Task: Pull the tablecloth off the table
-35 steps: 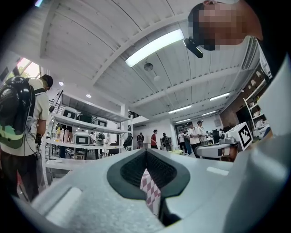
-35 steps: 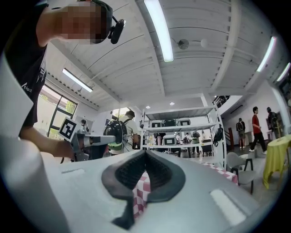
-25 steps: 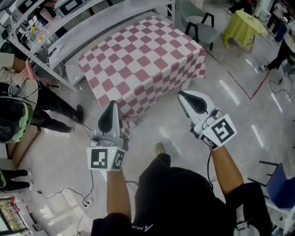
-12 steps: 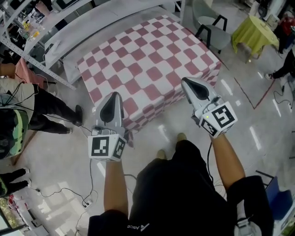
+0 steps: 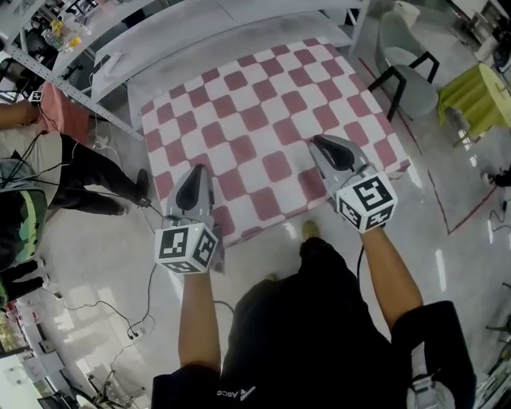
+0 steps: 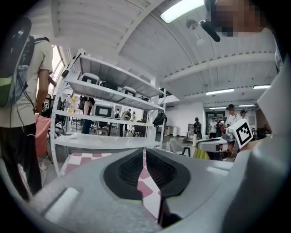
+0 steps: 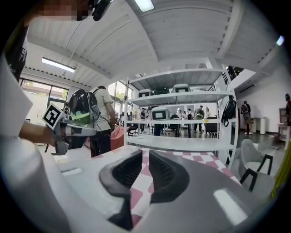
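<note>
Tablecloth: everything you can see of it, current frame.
The tablecloth is soft-looking fabric in a pink-and-white check, spread flat over the whole tabletop, edges hanging down the sides. It lies smooth, not yet pulled; nothing stands on it. A white shelf rack borders its far side. The left gripper, shut, and the right gripper, whose jaws have just been opening, are over its near edge; neither clamps cloth.

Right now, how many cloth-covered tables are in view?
2. One under the checked tablecloth, directly before the person; one under a yellow-green cloth at the far right. Others may be hidden.
</note>
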`<state>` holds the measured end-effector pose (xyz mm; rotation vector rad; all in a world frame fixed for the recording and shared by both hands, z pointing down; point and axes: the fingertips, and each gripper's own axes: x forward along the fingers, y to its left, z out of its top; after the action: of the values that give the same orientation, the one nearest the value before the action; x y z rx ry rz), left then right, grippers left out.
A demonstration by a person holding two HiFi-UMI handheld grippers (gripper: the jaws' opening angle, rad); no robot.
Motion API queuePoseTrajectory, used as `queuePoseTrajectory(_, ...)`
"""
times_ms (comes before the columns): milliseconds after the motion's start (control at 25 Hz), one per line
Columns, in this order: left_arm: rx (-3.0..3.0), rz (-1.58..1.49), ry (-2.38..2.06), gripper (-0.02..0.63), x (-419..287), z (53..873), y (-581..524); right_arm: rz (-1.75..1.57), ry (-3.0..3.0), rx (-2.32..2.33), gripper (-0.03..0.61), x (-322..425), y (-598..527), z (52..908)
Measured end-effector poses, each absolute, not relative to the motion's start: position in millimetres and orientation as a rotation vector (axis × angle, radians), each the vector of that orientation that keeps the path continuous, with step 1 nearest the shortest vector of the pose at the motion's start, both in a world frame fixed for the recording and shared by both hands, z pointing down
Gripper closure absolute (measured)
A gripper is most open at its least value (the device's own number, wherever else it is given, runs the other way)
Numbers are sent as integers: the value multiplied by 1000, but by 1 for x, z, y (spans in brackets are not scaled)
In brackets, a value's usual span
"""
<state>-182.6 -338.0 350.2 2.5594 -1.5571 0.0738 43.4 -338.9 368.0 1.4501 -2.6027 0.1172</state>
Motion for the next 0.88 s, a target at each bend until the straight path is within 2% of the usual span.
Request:
queuePoseTrajectory(120,2437,119,-1626,593,-169,369,-370,181,-2572,1384,489,67,-382,392)
queuePoseTrajectory(200,2363,154,-1659,524,-161,384,-388,225,-2547,1337,466,81,-407,410)
queuePoseTrajectory(440,2147,262,-1730,449,-149,431,-433,363,-2443,1255,372,110,-470,465)
queuePoseTrajectory(680,1948,429,-1719,380,-164,491,-465,446,-2316,1214,313,115,-515,511)
queuePoseTrajectory(880,1856,603,-1664,348,-168,529,-495,541,-2184,1195,295,124,-547,544)
